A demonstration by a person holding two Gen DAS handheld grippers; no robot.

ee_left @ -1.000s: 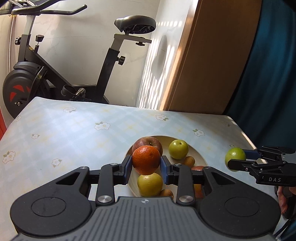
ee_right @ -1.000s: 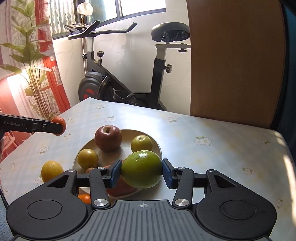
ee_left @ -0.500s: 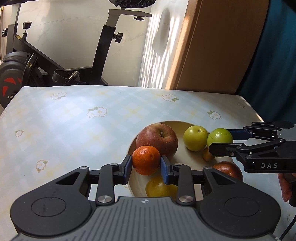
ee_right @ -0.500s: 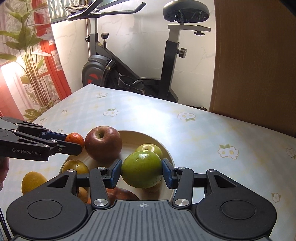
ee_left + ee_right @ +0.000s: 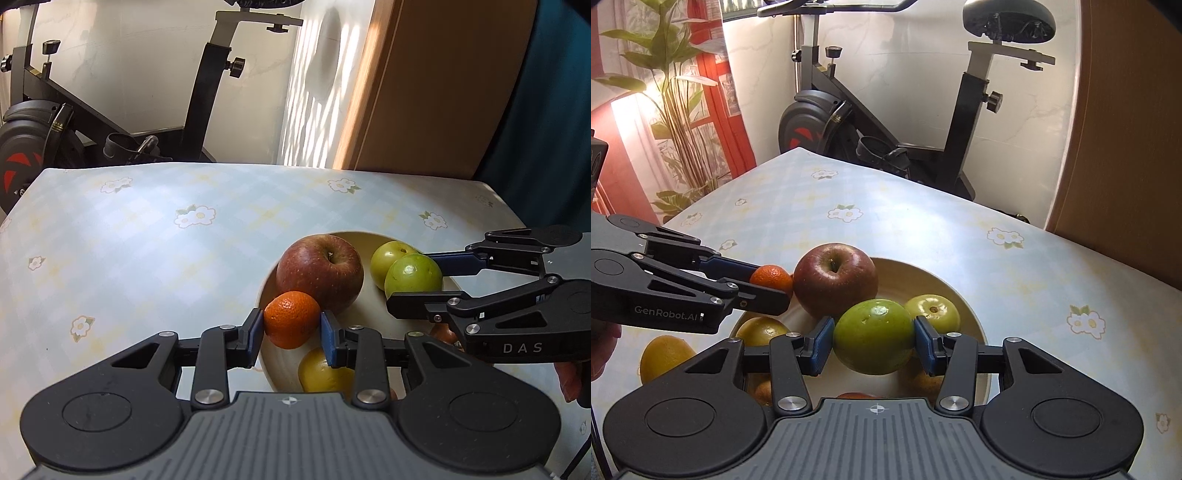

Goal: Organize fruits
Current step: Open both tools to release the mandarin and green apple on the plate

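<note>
Fingers of left gripper (image 5: 291, 332) clamped on small orange mandarin (image 5: 291, 319), blue pads pressing both sides, narrow opening. Mandarin sits over near-left rim of cream bowl (image 5: 354, 236), just beside red apple (image 5: 319, 271); contact with the apple unclear. Fingers of right gripper (image 5: 873, 341) clamped on big green apple (image 5: 873, 336), wider opening, held above bowl centre, in front of small green fruit (image 5: 932, 310) lying in bowl on the far right. Yellow fruit (image 5: 761, 330) in bowl near left, partly hidden. Another yellow fruit (image 5: 663, 356) on floral tablecloth (image 5: 147, 240), left of bowl. Exercise bike (image 5: 886, 122) behind table.
</note>
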